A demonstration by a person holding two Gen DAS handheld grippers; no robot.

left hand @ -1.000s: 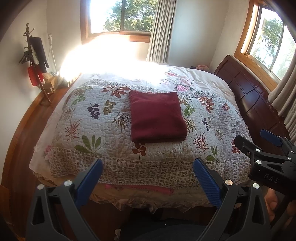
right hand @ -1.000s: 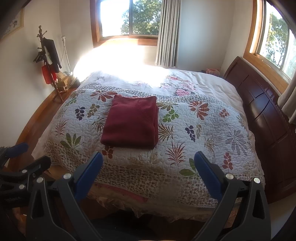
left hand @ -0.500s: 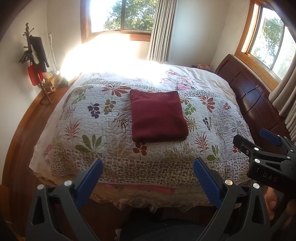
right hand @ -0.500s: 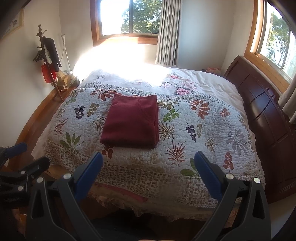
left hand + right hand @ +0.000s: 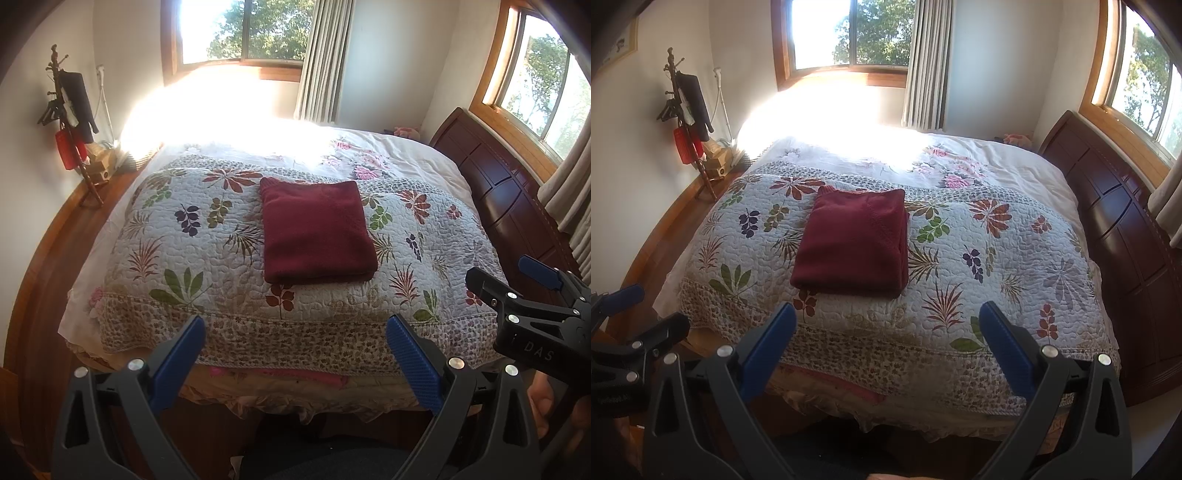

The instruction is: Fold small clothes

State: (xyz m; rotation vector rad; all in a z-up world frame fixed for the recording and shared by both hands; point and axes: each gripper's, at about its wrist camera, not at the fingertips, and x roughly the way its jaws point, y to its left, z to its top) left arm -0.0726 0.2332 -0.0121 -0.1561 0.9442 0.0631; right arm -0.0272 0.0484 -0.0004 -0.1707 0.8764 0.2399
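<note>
Both the left gripper [image 5: 295, 345] and the right gripper [image 5: 888, 330] hang with blue-padded jaws spread wide, empty and touching nothing, well short of the dark red folded cloth [image 5: 316, 230] lying flat on the floral quilted bedspread [image 5: 177, 236].

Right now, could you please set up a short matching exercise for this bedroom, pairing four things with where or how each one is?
Things:
1. dark red garment
2. left hand-held gripper
3. red bag
4. wooden headboard

Places or states:
A. hanging on the coat stand by the left wall
B. folded flat on the floral quilt
C. along the right side of the bed
D. open and empty, short of the near edge of the bed

Pairs: 1-B, 2-D, 3-A, 4-C
</note>
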